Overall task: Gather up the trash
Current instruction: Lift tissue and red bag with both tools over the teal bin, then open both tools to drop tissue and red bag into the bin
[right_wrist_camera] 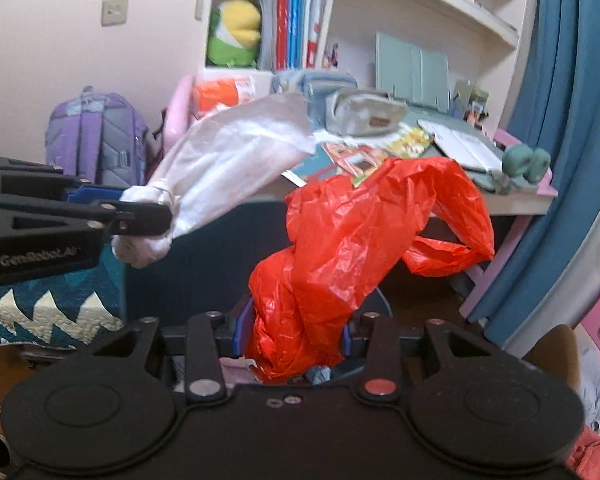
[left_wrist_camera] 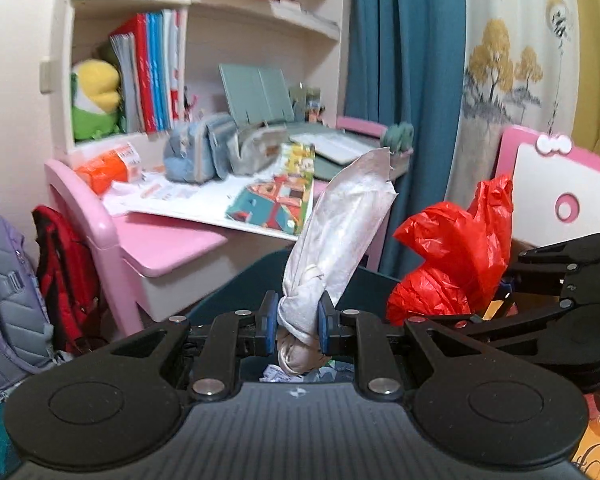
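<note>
My left gripper (left_wrist_camera: 297,322) is shut on the knotted neck of a white plastic bag (left_wrist_camera: 342,224), which sticks up and away from the blue pads. The right wrist view shows the same white bag (right_wrist_camera: 228,160) at the left, pinched in the left gripper (right_wrist_camera: 148,210). My right gripper (right_wrist_camera: 292,336) is shut on a crumpled red plastic bag (right_wrist_camera: 356,232) that bulges upward between its pads. That red bag (left_wrist_camera: 448,264) and the right gripper (left_wrist_camera: 476,316) appear at the right of the left wrist view. Paper scraps in a dark bin (left_wrist_camera: 300,374) lie just below both grippers.
A pink desk (left_wrist_camera: 168,244) ahead carries an open picture book (left_wrist_camera: 268,196), pencil cases (left_wrist_camera: 204,152) and an orange packet (left_wrist_camera: 108,166). Shelves with books stand above it. A red backpack (left_wrist_camera: 64,276) and a purple backpack (right_wrist_camera: 96,140) lean at the left; a blue curtain (left_wrist_camera: 404,80) hangs right.
</note>
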`<state>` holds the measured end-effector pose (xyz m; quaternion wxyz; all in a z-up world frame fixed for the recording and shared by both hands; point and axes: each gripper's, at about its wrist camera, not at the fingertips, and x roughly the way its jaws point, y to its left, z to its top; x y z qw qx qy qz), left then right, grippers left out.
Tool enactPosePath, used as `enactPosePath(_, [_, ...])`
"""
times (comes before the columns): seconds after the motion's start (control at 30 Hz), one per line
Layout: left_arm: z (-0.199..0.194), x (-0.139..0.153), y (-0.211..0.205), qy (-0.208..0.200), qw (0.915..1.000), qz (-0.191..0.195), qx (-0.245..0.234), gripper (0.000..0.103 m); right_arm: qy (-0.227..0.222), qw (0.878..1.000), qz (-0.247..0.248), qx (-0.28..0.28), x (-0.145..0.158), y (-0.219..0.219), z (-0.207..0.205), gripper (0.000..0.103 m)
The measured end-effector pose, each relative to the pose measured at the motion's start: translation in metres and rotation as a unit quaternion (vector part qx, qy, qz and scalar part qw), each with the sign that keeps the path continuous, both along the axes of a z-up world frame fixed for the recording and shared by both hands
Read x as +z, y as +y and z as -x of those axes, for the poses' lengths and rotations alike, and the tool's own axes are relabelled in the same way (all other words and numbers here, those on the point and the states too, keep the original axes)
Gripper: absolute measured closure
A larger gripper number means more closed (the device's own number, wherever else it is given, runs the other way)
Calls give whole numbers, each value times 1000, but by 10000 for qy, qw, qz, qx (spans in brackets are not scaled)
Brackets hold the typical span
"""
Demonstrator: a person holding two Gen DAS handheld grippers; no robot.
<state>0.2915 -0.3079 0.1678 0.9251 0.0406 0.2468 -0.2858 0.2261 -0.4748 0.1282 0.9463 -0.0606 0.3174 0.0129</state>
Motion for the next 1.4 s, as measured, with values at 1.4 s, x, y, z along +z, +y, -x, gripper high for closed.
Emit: enactPosePath(1.4, [-70, -73, -47, 1497, 9810, -1216, -193, 46, 1793, 9819, 292, 528, -38, 18, -56, 29])
